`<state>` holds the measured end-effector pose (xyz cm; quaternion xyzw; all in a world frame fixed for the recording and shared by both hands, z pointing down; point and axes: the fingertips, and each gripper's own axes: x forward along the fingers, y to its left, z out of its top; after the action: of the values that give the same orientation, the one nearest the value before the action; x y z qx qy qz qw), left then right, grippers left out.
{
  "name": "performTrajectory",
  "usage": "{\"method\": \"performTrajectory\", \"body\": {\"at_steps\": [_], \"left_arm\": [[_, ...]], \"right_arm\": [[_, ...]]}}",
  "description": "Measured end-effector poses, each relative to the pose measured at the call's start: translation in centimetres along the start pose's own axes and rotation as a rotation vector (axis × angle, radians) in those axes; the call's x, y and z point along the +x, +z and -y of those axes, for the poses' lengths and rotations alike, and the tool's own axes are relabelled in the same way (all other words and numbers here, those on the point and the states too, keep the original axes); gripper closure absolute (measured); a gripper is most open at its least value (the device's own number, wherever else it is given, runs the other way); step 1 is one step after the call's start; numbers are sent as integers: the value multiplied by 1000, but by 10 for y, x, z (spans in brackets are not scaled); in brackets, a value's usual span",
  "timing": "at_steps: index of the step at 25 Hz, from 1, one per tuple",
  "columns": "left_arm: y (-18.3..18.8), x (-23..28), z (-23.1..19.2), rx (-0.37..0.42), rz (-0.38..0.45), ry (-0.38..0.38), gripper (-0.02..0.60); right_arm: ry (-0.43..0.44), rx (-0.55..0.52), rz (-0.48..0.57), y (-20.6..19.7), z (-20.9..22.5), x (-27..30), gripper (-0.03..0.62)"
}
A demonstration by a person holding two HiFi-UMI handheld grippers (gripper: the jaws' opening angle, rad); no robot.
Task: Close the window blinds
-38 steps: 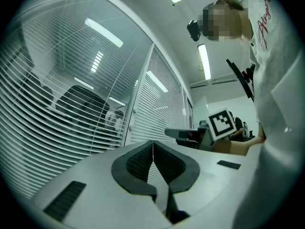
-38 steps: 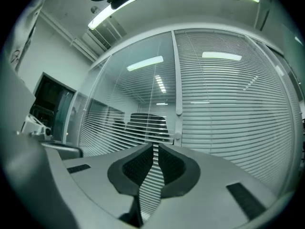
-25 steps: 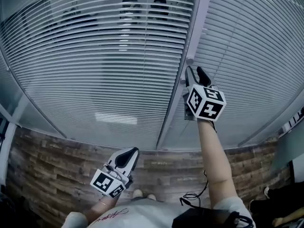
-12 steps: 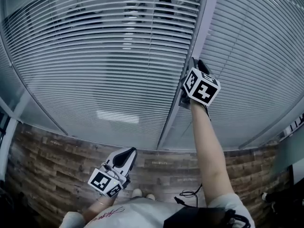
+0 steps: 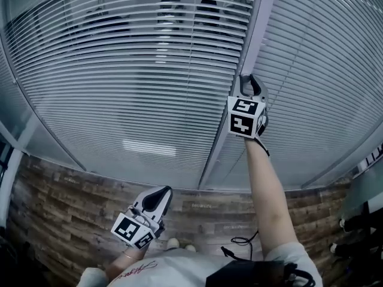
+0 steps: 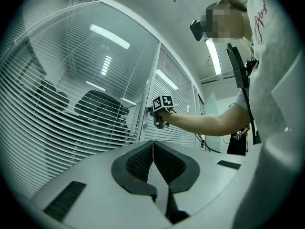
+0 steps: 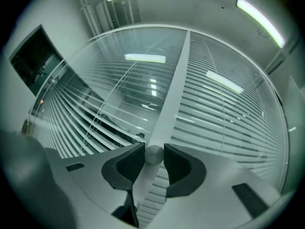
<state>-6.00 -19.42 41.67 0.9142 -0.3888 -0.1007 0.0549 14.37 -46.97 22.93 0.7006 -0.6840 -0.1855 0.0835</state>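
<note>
Left gripper (image 5: pixel 160 196) low by my waist, jaws pressed together, empty. Right gripper (image 5: pixel 250 81) up at the post (image 5: pixel 254 28); its jaws have just been closing and now pinch the round knob (image 7: pixel 153 154) at their tips. Blinds (image 5: pixel 137 70) sit behind glass beyond, left-pane slats still open enough to show chairs. Risk: knob looks smooth and is held only at the tips, so I expect slip when I twist. Turning the wrong way would open the slats further
</note>
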Motion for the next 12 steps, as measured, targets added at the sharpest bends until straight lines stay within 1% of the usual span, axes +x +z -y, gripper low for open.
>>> {"method": "performTrajectory", "body": {"at_steps": [5, 12], "left_arm": [[2, 5, 3, -4, 7, -5, 563], [-2, 0, 5, -5, 13, 1, 563]], "right_arm": [[33, -192, 3, 1, -2, 4, 462], [60, -527, 14, -5, -11, 2, 462]]}}
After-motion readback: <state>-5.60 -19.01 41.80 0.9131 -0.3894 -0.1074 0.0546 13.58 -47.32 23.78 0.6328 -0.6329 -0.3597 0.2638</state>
